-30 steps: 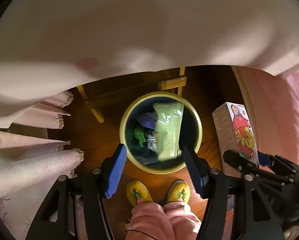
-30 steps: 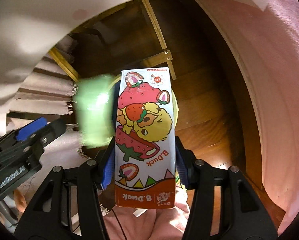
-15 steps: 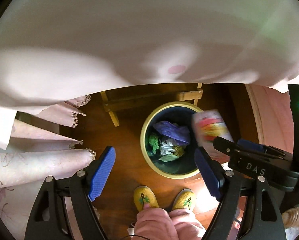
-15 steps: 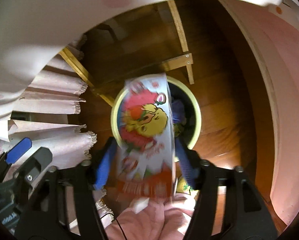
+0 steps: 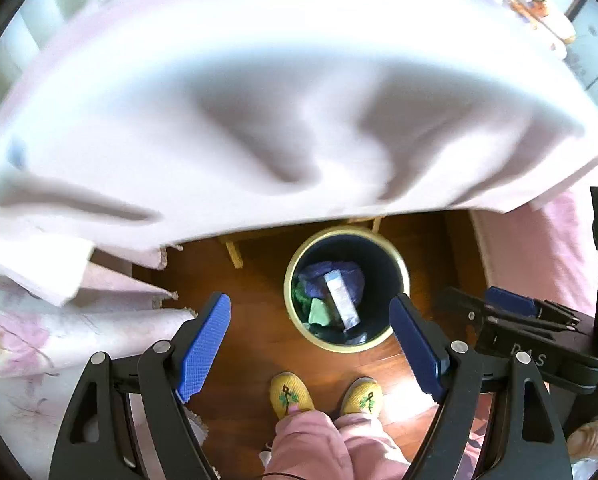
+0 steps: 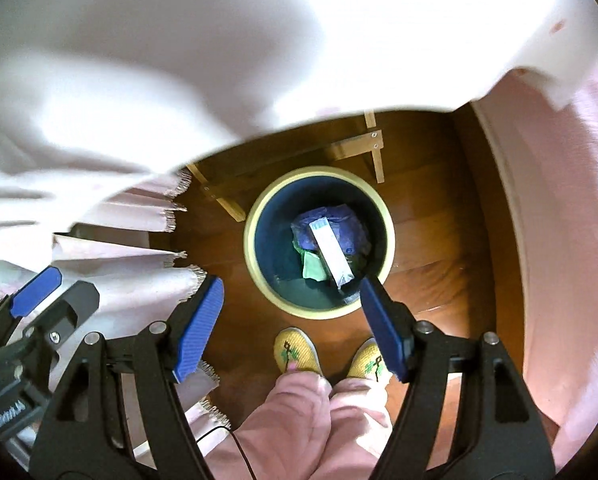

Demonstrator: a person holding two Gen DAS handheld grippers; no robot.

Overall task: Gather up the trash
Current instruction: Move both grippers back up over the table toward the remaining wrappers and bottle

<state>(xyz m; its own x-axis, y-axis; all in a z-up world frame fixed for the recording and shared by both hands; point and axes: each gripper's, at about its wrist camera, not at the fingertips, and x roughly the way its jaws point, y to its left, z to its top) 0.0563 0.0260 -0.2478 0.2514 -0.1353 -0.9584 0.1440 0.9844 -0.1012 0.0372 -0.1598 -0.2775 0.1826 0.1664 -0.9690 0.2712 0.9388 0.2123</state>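
Bin: round bin [image 5: 395, 258] with a pale rim stands on the wooden floor [image 6: 431, 284], at the edge of the hanging cloth [image 5: 259, 120], just ahead of the person's yellow slippers [image 6: 297, 350].
Trash: a carton [image 6: 331, 252] lies slanted on top of purple and green scraps inside the bin; seen likewise in the left view [image 5: 341, 296].
Left gripper [image 5: 311, 344]: released, jaws wide apart, nothing between them.
Right gripper [image 6: 289, 330]: released, jaws wide apart, empty, above the bin's near rim.
Step in hand: judged a drop completed; both tools free.
Next move: likely a lift away from the bin to seek further trash; none is visible on the floor here.
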